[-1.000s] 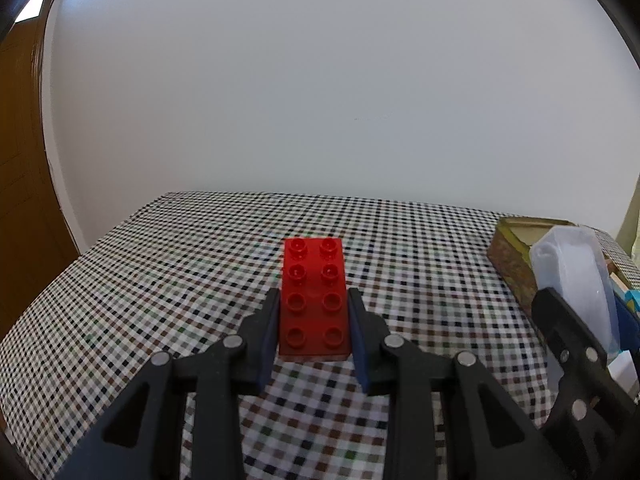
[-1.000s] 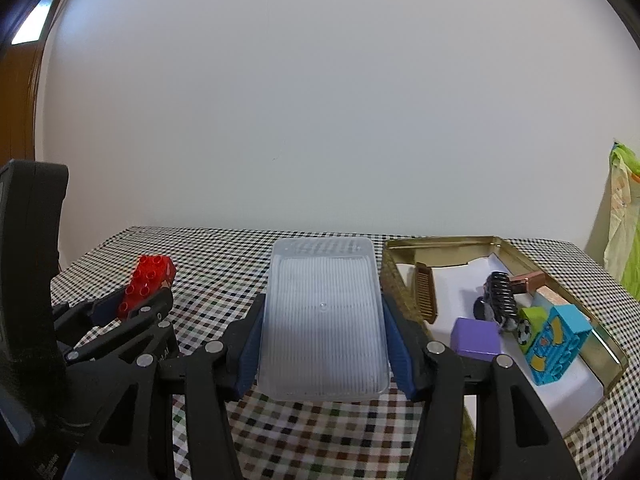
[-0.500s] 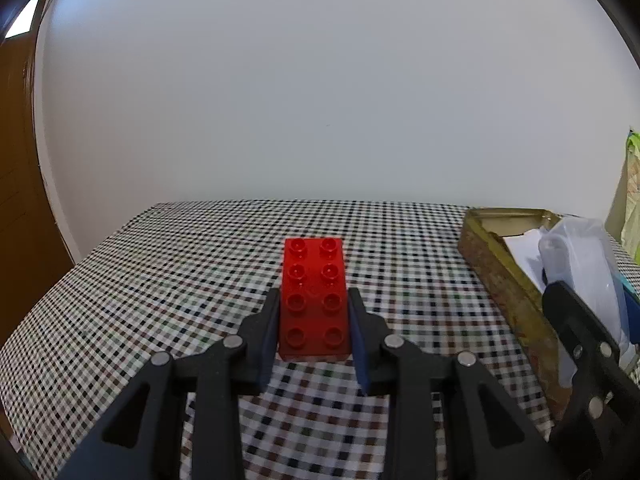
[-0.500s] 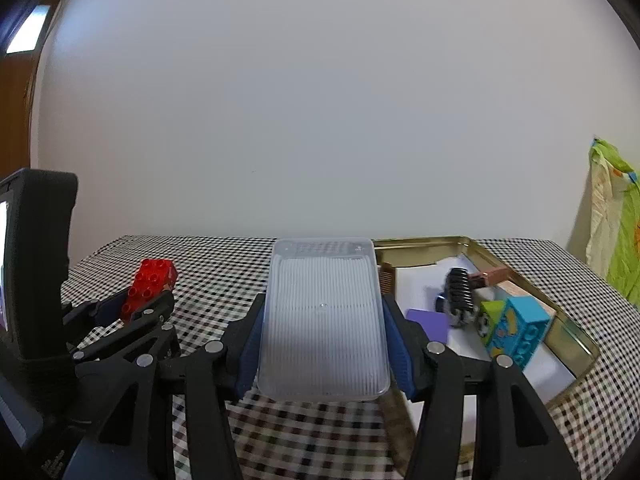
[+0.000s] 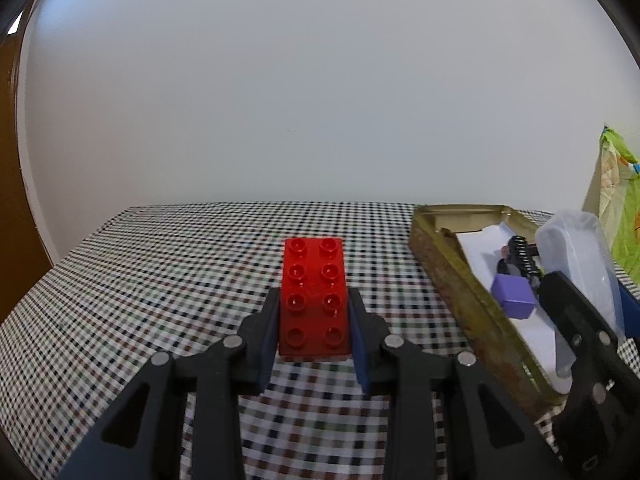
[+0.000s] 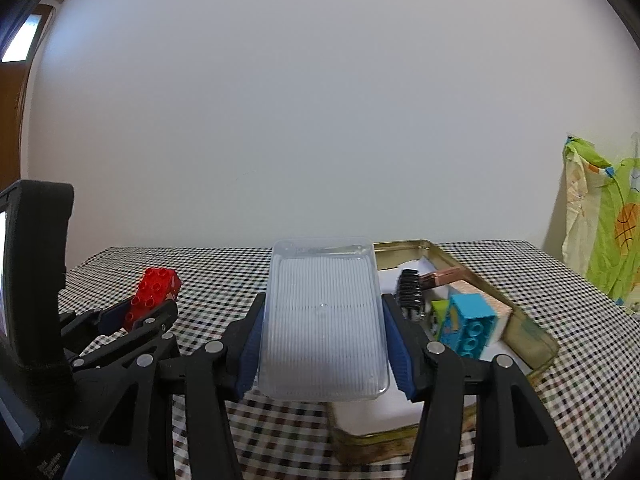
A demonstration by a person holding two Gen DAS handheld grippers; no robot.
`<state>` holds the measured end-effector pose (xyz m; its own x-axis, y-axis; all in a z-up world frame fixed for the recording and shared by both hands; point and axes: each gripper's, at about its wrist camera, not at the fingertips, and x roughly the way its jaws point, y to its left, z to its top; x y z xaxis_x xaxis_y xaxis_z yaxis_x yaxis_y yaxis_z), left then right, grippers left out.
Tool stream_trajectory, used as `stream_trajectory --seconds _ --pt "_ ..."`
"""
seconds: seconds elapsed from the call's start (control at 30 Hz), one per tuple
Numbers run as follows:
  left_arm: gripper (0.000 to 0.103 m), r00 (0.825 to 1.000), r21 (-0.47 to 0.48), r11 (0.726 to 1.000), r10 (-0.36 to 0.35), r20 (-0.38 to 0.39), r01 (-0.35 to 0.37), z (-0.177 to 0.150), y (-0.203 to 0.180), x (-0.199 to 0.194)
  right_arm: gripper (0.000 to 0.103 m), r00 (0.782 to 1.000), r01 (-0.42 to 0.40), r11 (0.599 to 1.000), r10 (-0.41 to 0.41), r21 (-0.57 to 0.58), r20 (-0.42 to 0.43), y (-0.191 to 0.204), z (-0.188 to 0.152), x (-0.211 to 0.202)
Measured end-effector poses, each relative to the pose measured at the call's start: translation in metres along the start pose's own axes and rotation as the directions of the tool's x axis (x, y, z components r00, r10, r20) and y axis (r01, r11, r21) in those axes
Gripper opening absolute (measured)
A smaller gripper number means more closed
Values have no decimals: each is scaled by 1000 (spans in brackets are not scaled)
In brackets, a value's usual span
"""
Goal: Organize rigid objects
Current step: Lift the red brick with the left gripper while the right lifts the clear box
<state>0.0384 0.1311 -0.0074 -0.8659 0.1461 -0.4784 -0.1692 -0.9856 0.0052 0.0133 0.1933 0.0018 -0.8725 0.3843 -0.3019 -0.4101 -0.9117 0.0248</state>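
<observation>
The right hand-held gripper (image 6: 322, 338) is pinching a clear plastic tray (image 6: 322, 320) by its long sides and has been sliding it sideways across the worktop (image 5: 160, 280); a second ago the tray was hanging beside the gold tin (image 6: 532, 344), now it's sitting over the tin's near left corner, covering the comb and purple cube in the right wrist view. Likely the tray is going into or onto the tin, so that step is looking close to done, pending a lowering move.

The left hand-held gripper (image 5: 314, 332) is clamping a red brick (image 5: 313, 300), pads pressing on both long sides, studs up. It has swung slightly toward the tin, which is showing more of its inside in the left wrist view than before: purple cube (image 5: 514, 300) and a black ribbed piece (image 5: 520, 254) on white lining. The brick is being carried above the checked cloth, left of the tin, well apart from it.

Axes: the brick's long axis is running straight out along the gripper's fingers, away from the holder, far end free. The tray's long axis is likewise pointing forward, roughly parallel to the brick. Also in the tin: a blue brick (image 6: 468, 328) and a green block (image 6: 438, 308), crowded at the right.
</observation>
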Motion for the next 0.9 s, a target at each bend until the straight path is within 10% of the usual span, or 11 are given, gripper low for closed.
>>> stream_trajectory --seconds 0.9 --pt "31 988 48 988 -146 40 144 14 -69 -22 57 995 101 995 -101 15 8 -70 4 -5"
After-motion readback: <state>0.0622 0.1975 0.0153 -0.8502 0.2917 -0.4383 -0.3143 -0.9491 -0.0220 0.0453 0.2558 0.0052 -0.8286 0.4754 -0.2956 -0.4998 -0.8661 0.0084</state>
